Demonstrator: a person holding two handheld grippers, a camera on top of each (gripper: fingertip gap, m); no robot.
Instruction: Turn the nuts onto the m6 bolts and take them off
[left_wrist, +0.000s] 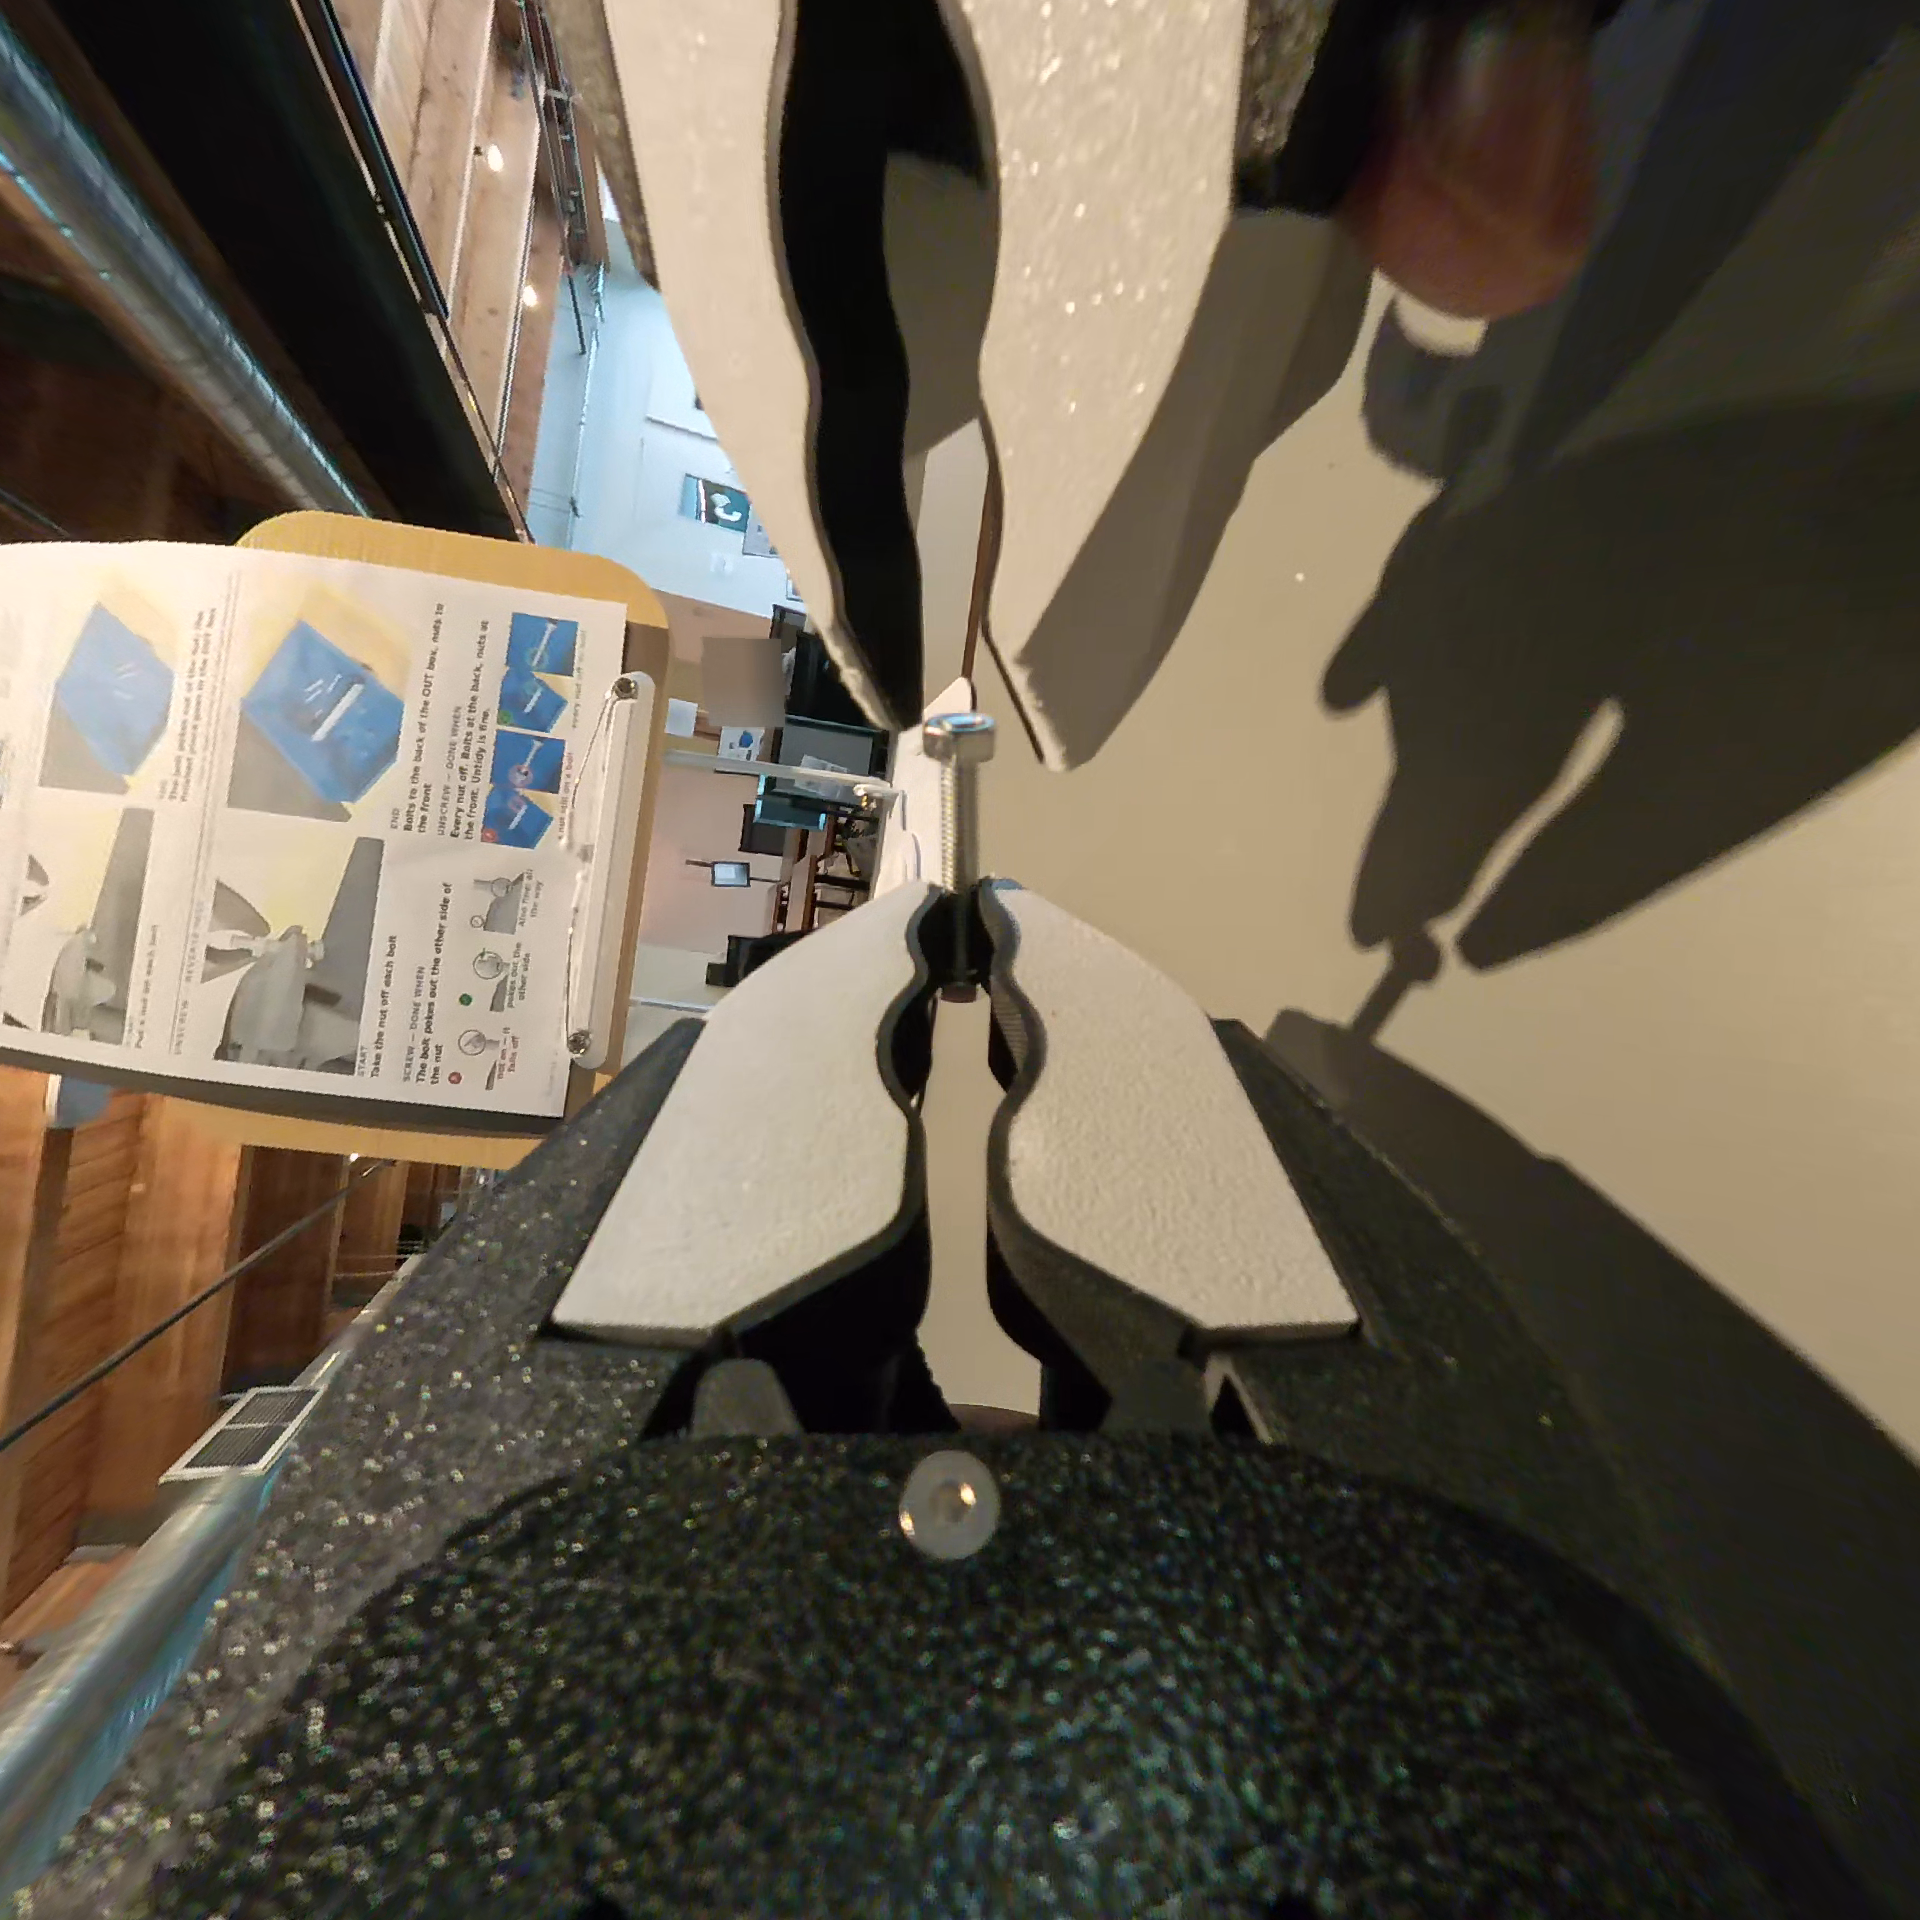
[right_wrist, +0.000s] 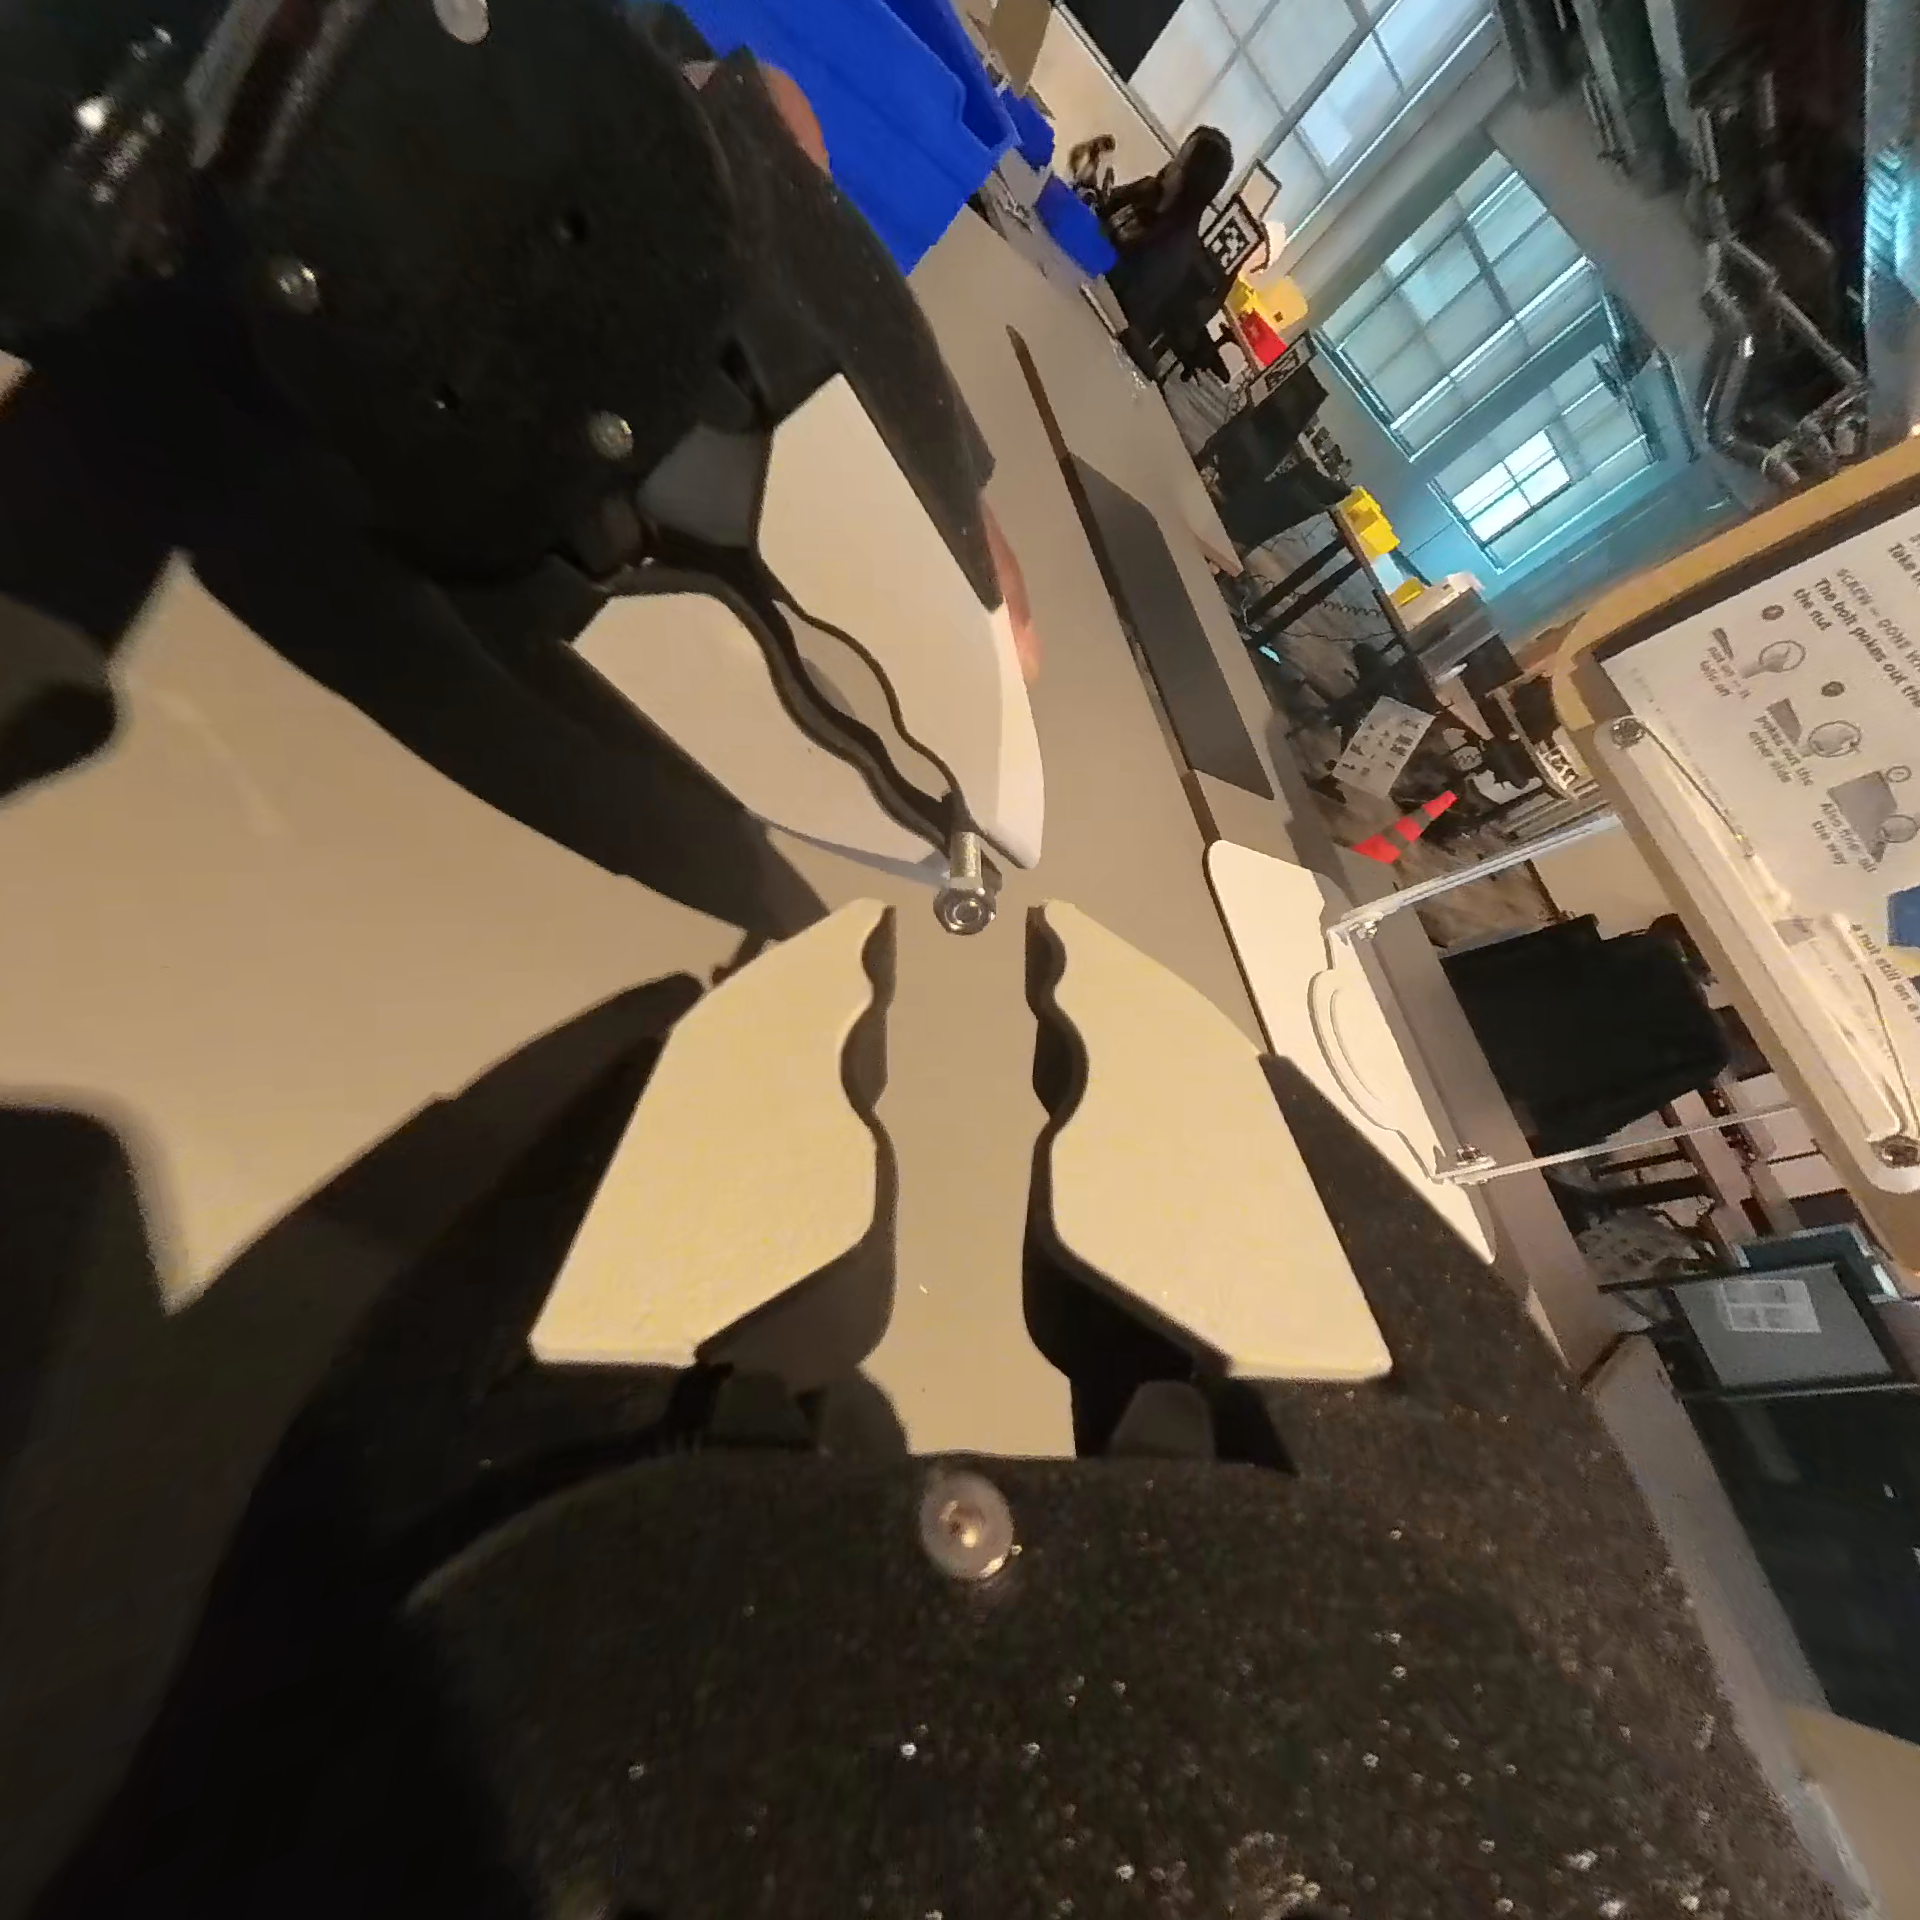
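Observation:
My left gripper (left_wrist: 961, 896) is shut on the shank of a silver bolt (left_wrist: 962, 821), which sticks out from its tips toward the right gripper. The bolt's round silver end (left_wrist: 957, 734) points away from me; I cannot tell whether it is a head or a nut. My right gripper (right_wrist: 961, 920) is open, and its white fingertips (right_wrist: 857, 935) stand on either side of that end (right_wrist: 962, 910) without touching it. In the left wrist view the right gripper (left_wrist: 982, 738) comes in from the top. In the right wrist view the left gripper (right_wrist: 971, 844) comes in from the upper left.
Both grippers hover over a pale table (left_wrist: 1299, 748). A wooden board with an illustrated instruction sheet (left_wrist: 312, 831) stands at the table's edge, also in the right wrist view (right_wrist: 1766, 748). Blue bins (right_wrist: 883, 114) sit farther back. A person's finger (left_wrist: 1475, 208) grips the right tool. Less than 4 cm separates the two grippers' tips.

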